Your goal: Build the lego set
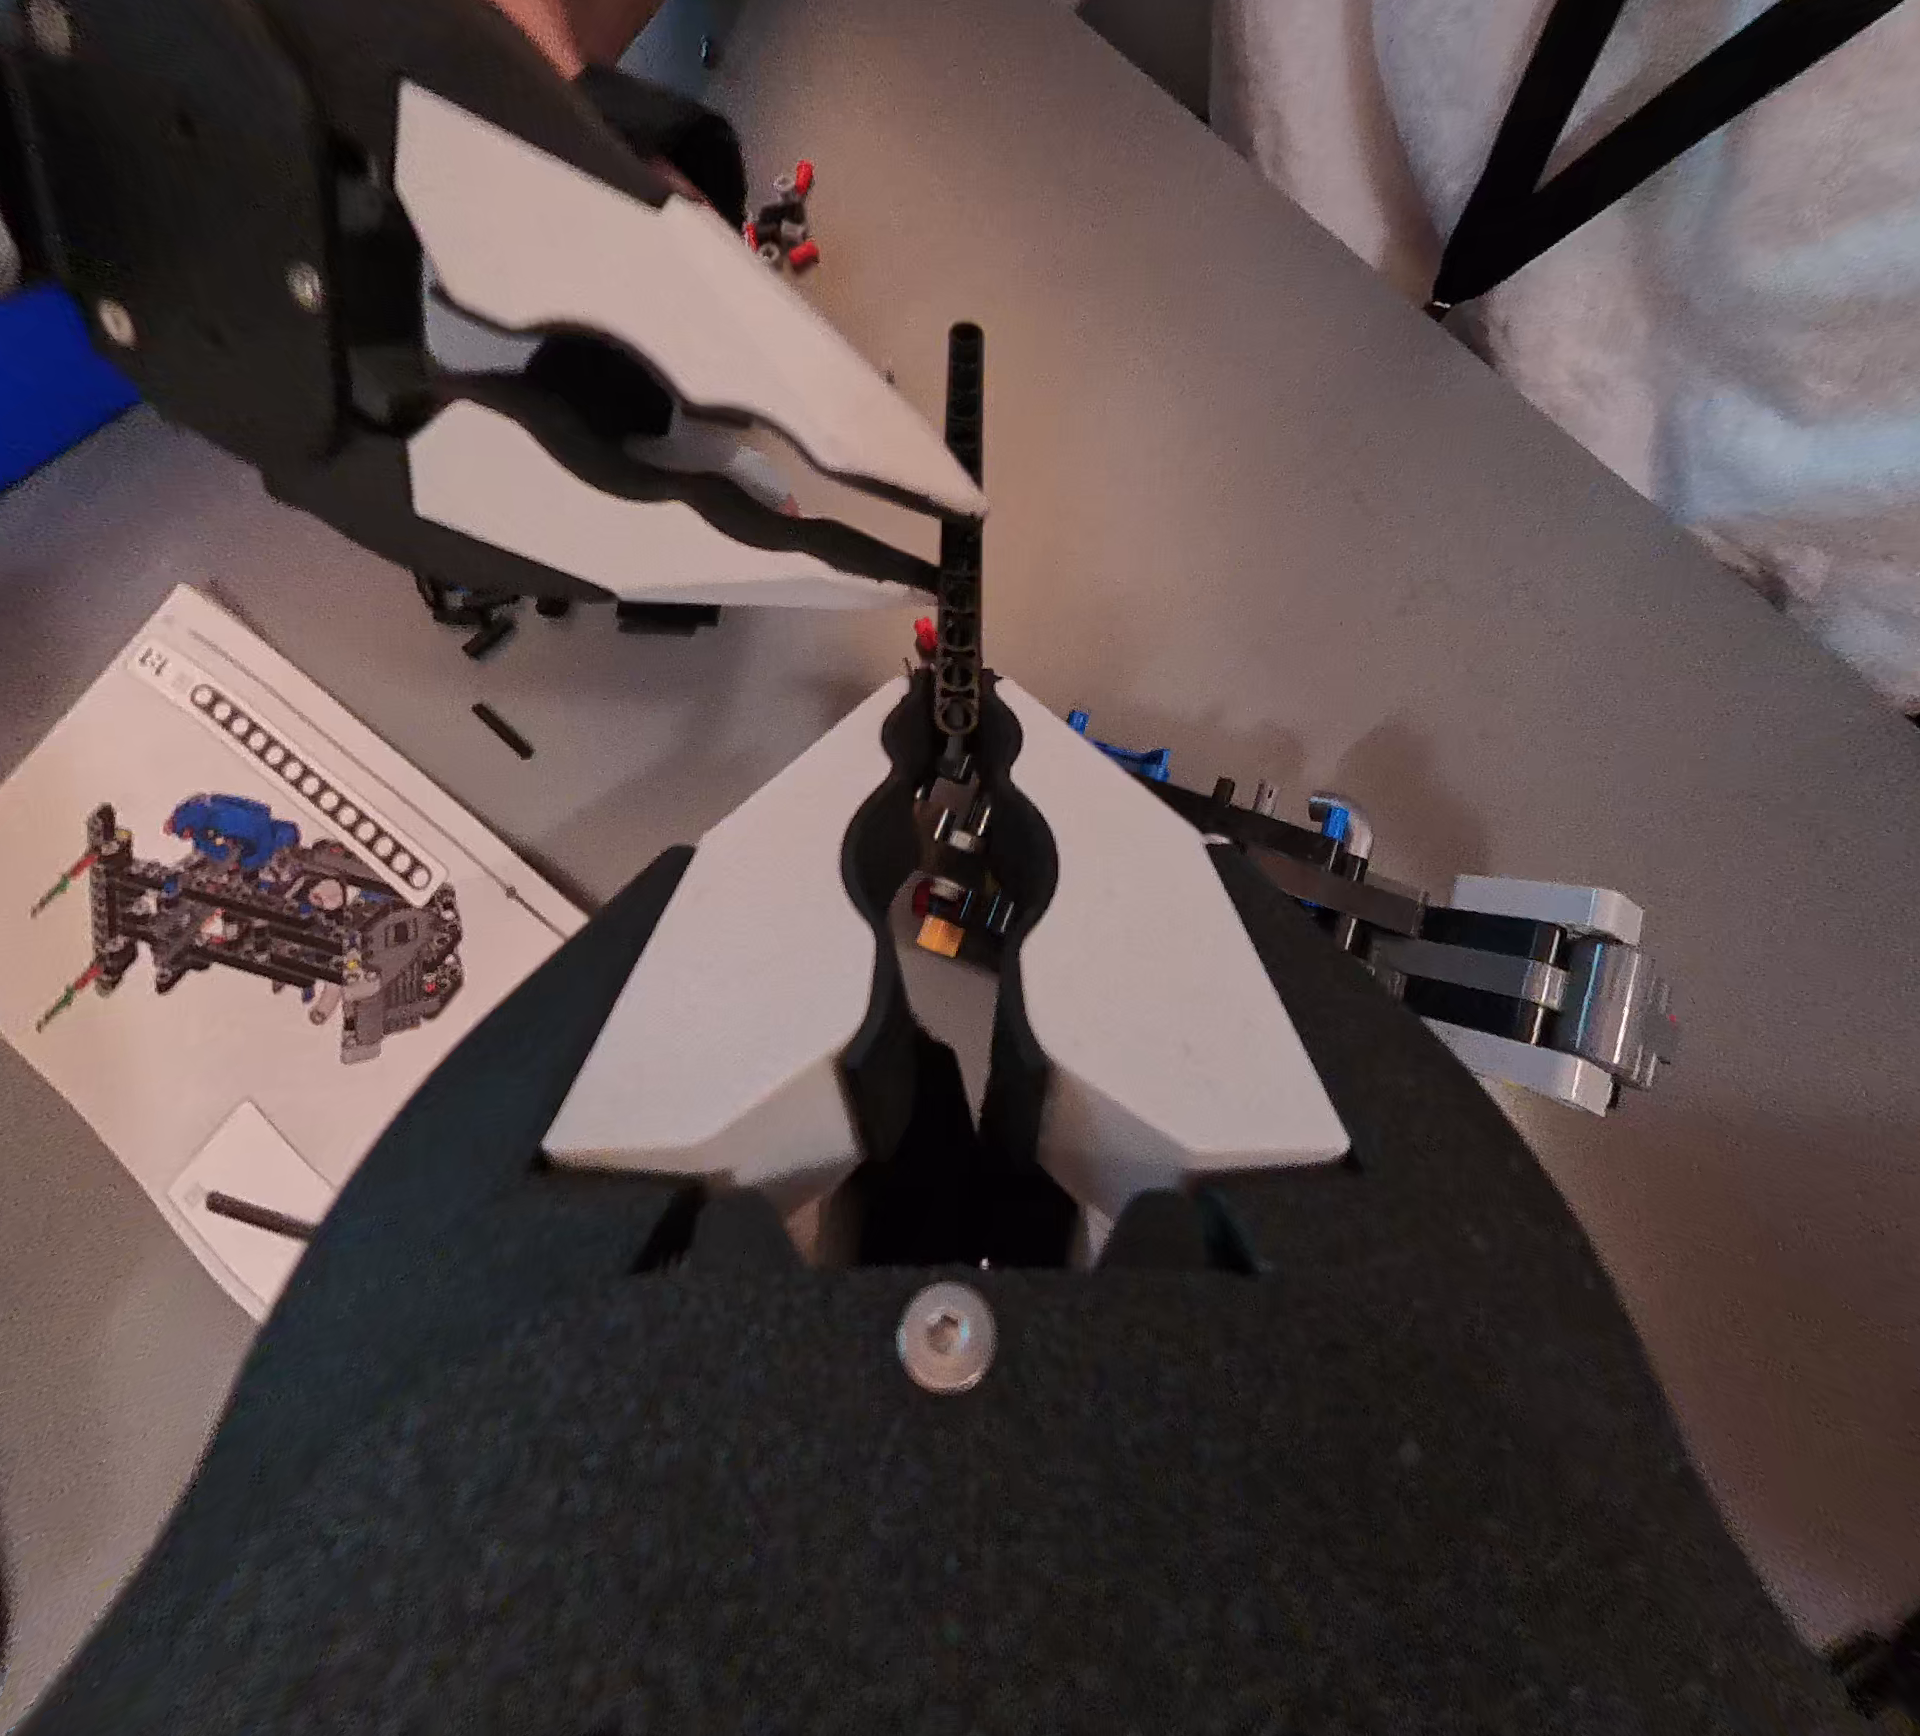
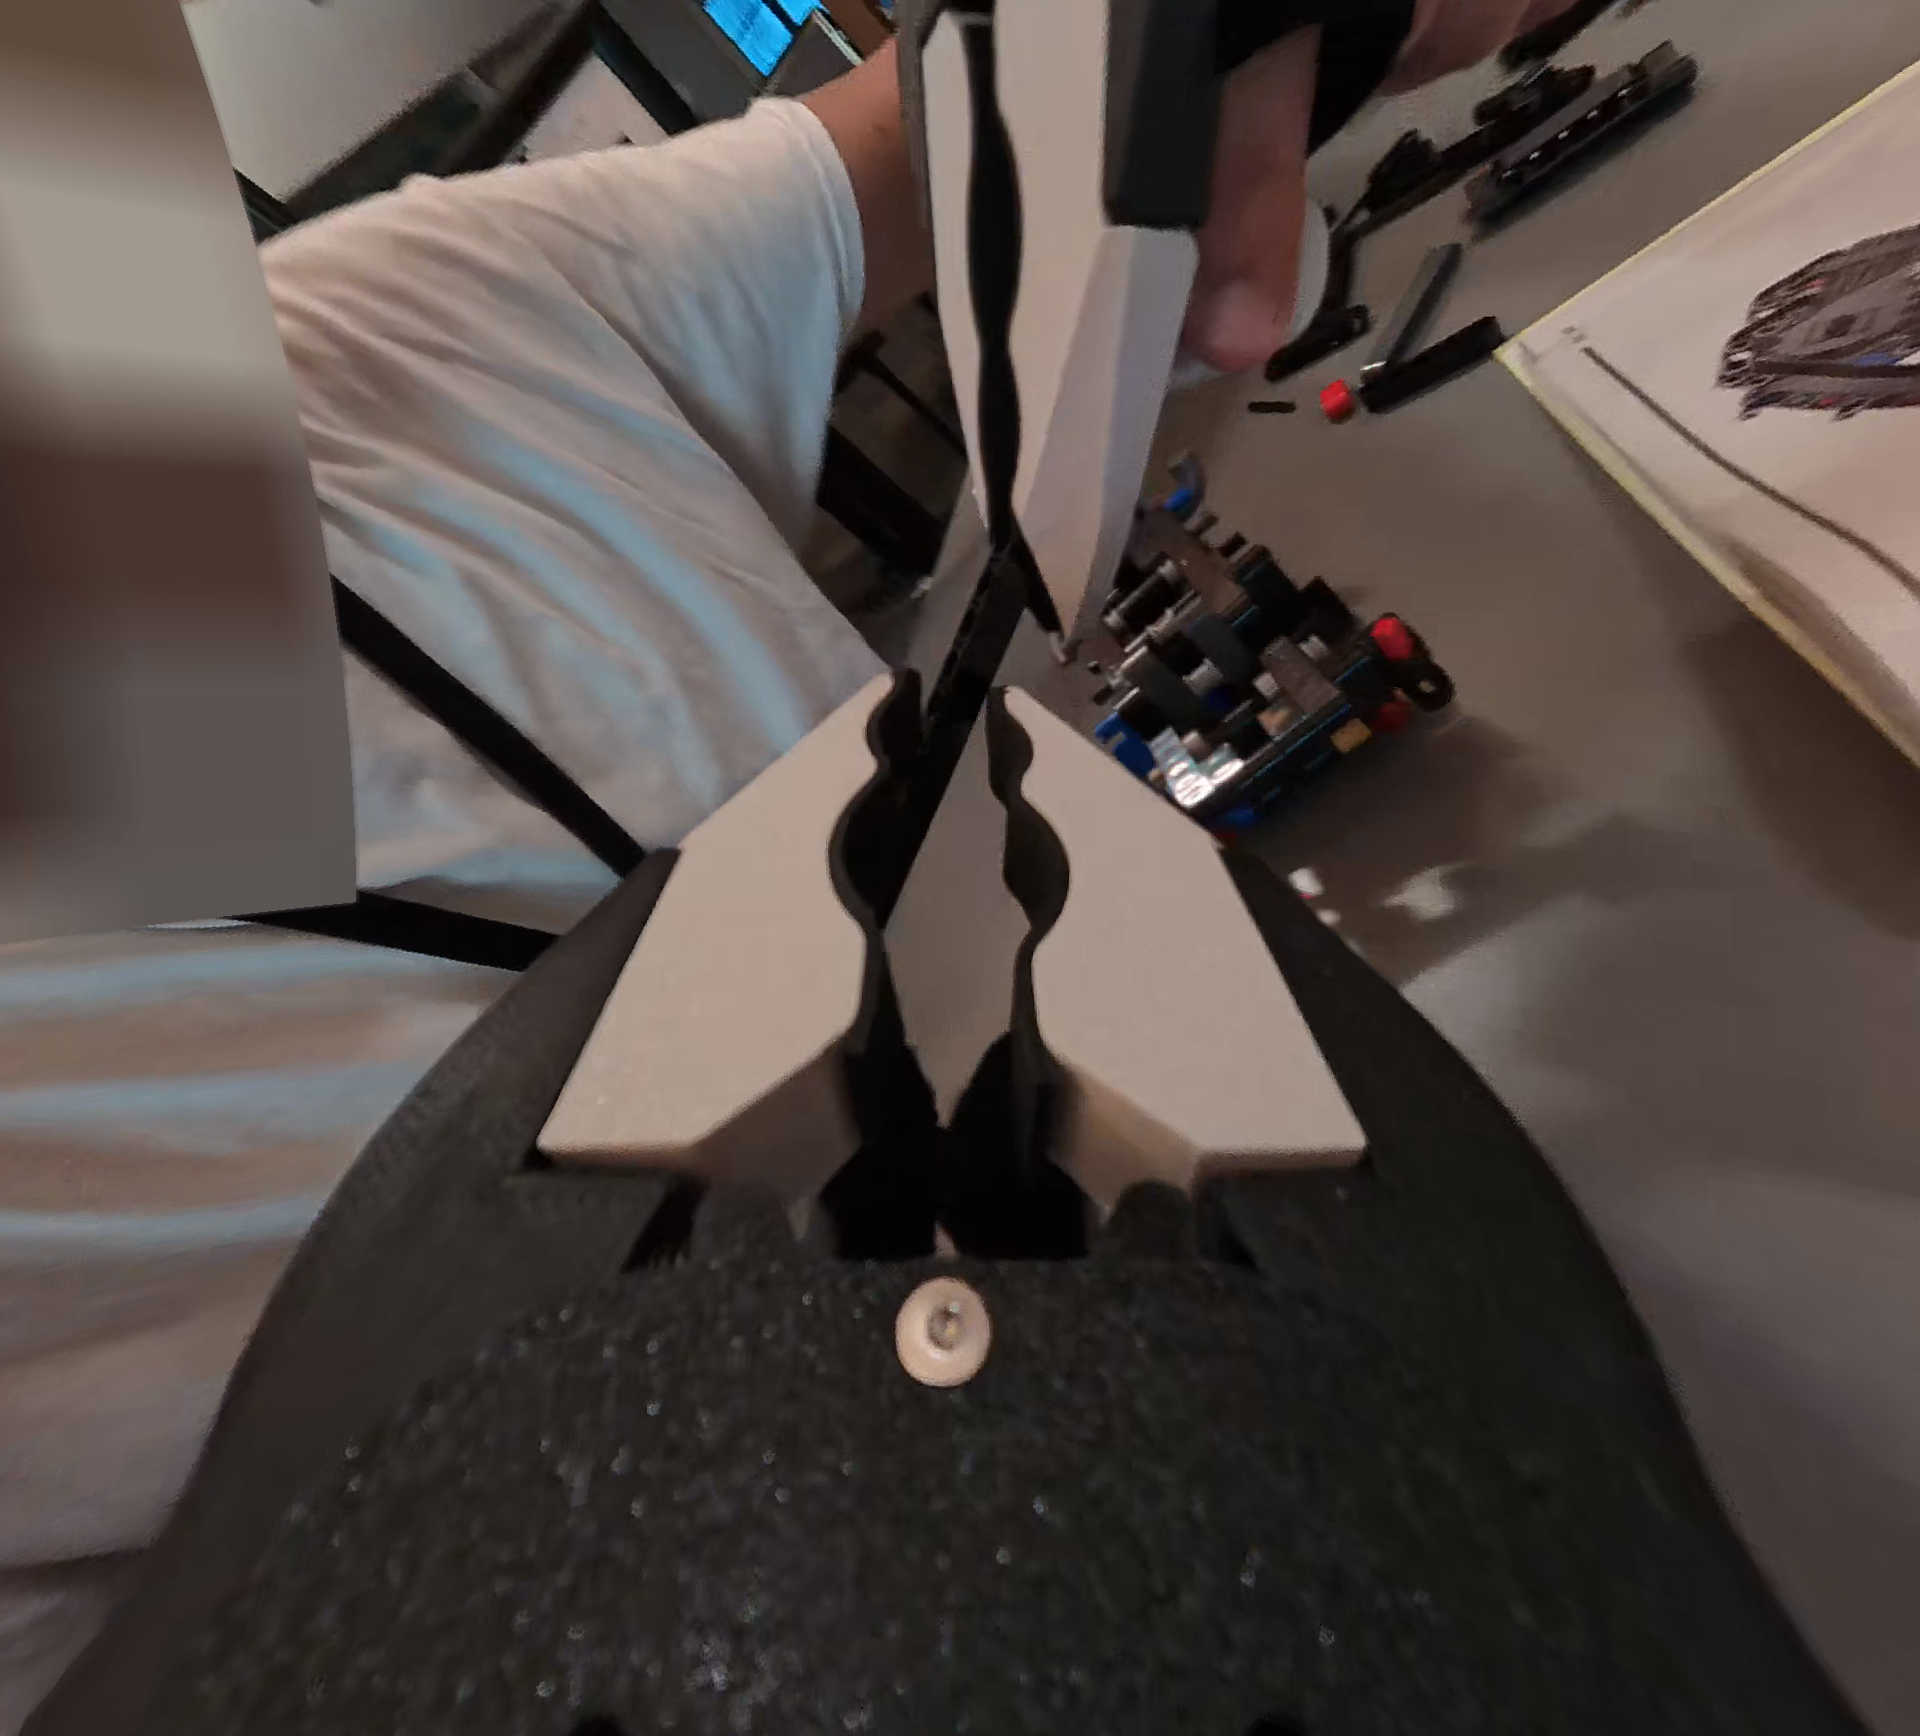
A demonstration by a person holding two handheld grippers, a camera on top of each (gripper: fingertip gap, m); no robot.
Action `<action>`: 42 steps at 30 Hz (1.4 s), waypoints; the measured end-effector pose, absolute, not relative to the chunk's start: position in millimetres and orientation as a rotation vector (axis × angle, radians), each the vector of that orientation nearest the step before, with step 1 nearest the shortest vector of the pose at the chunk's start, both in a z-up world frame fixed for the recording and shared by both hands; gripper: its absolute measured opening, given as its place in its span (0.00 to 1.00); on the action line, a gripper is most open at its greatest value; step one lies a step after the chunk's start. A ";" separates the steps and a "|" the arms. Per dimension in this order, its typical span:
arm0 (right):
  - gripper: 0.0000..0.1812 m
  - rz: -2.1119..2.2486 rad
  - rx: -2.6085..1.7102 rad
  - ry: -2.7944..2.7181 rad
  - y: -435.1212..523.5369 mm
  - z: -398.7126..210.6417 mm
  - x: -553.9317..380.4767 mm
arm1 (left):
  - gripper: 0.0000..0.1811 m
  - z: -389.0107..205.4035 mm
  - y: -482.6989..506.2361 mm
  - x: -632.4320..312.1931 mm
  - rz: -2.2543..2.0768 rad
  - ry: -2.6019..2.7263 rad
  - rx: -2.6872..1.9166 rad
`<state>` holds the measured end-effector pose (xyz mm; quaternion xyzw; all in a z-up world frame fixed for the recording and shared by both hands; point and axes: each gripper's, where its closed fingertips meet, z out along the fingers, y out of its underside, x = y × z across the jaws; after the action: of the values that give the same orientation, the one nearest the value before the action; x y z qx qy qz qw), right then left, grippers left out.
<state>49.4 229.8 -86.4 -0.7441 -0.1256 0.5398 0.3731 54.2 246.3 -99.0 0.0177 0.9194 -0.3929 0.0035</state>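
both tools, left tool [image 1: 951, 699] and right tool [image 2: 951, 699], each clamped tight on one long black beam [image 1: 961, 481], above the grey table [image 1: 1195, 439]

the left tongs [image 1: 951, 699] are closed on the near end of a long black holed beam [image 1: 961, 543] that stands upright away from them, with a small red pin [image 1: 923, 634] at its side. the right tongs [image 1: 956, 543] reach in from the upper left and pinch the same beam higher up, their tips nearly together. on the grey surface [image 1: 1299, 491] to the left lies an open instruction booklet [image 1: 208, 907]. to the right rests a partly built model [image 1: 1455, 938] of black, grey and blue parts. loose red and grey bits [image 1: 787, 221] lie farther off, and small black pieces [image 1: 499, 730] sit near the booklet.
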 end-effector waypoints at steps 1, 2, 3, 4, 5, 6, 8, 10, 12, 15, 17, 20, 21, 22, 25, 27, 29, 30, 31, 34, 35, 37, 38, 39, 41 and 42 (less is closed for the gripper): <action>0.05 1.420 -1.897 -0.304 230.3 -85.6 48.8 | 0.03 -97.6 244.8 53.7 -1.233 2.882 0.080; 0.04 1.453 -1.888 -0.296 230.0 -85.1 47.7 | 0.03 -97.4 244.0 53.2 -1.225 2.888 0.100; 0.04 1.470 -1.891 -0.290 229.6 -86.6 46.9 | 0.03 -98.3 243.8 52.9 -1.208 2.902 0.108; 0.04 1.463 -1.906 -0.280 230.3 -90.1 47.8 | 0.03 -100.8 244.6 54.1 -1.173 2.911 0.107; 0.04 1.435 -1.930 -0.261 232.1 -95.2 50.5 | 0.03 -104.3 246.5 57.2 -1.125 2.918 0.080; 0.04 1.395 -1.956 -0.233 234.7 -100.3 55.0 | 0.03 -108.3 249.2 61.3 -1.074 2.930 0.013; 0.04 1.321 -1.989 -0.164 239.0 -106.6 68.8 | 0.13 -115.2 257.3 71.8 -0.985 2.931 -0.193; 0.04 1.237 -2.034 -0.077 241.4 -115.6 86.6 | 0.24 -117.9 266.4 76.1 -0.970 2.907 -0.416; 0.04 1.233 -2.027 0.053 243.9 -118.7 99.6 | 0.27 -119.8 275.7 79.2 -0.969 2.836 -0.669; 0.04 1.242 -2.063 0.165 248.9 -133.3 101.5 | 0.32 -125.9 279.9 69.7 -0.966 2.741 -1.098; 0.04 1.309 -2.083 0.208 250.0 -142.2 92.3 | 0.32 -125.7 278.5 59.5 -0.968 2.678 -1.299; 0.04 1.356 -2.095 0.242 250.2 -151.5 85.5 | 0.27 -122.5 280.0 57.5 -0.957 2.589 -1.382; 0.04 1.381 -2.088 0.252 250.8 -151.8 84.3 | 0.25 -123.0 283.3 61.8 -0.933 2.568 -1.364; 0.04 1.406 -2.078 0.261 251.7 -151.4 83.0 | 0.20 -123.3 284.8 65.8 -0.929 2.563 -1.334; 0.04 1.442 -2.065 0.269 253.6 -151.4 79.2 | 0.16 -127.9 287.1 78.7 -0.917 2.588 -1.246; 0.04 1.426 -2.072 0.255 255.1 -151.9 78.4 | 0.14 -132.7 286.8 84.1 -0.902 2.621 -1.160; 0.04 1.421 -2.072 0.255 257.5 -151.8 78.4 | 0.14 -138.8 289.6 88.4 -0.859 2.642 -1.031; 0.04 1.421 -2.070 0.255 259.3 -151.8 78.8 | 0.15 -140.4 290.0 88.6 -0.864 2.657 -0.959; 0.04 1.429 -2.064 0.255 261.5 -151.2 78.5 | 0.15 -140.3 288.3 86.3 -0.901 2.681 -0.899; 0.04 1.465 -2.058 0.253 268.5 -149.6 77.5 | 0.17 -139.4 288.1 80.6 -1.009 2.727 -0.815; 0.04 1.468 -2.063 0.247 270.5 -149.3 77.4 | 0.18 -140.5 291.0 80.9 -1.010 2.729 -0.801; 0.03 1.474 -2.067 0.234 273.3 -147.9 76.8 | 0.20 -141.1 293.9 81.1 -1.020 2.729 -0.784; 0.03 1.484 -2.071 0.225 273.0 -147.8 75.8 | 0.20 -140.5 293.7 81.6 -1.031 2.722 -0.772; 0.03 1.495 -2.076 0.217 270.9 -147.9 75.1 | 0.20 -140.4 293.3 81.6 -1.031 2.717 -0.750; 0.04 1.508 -2.078 0.217 270.7 -149.6 73.8 | 0.19 -142.3 292.3 80.4 -1.001 2.716 -0.674; 0.04 1.514 -2.080 0.217 270.4 -150.7 73.2 | 0.19 -142.8 291.9 81.2 -0.983 2.705 -0.631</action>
<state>73.2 270.4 -150.7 -0.7743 0.0808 0.5637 0.2762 81.2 291.9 -142.8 -0.2133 0.9137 -0.3319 0.0974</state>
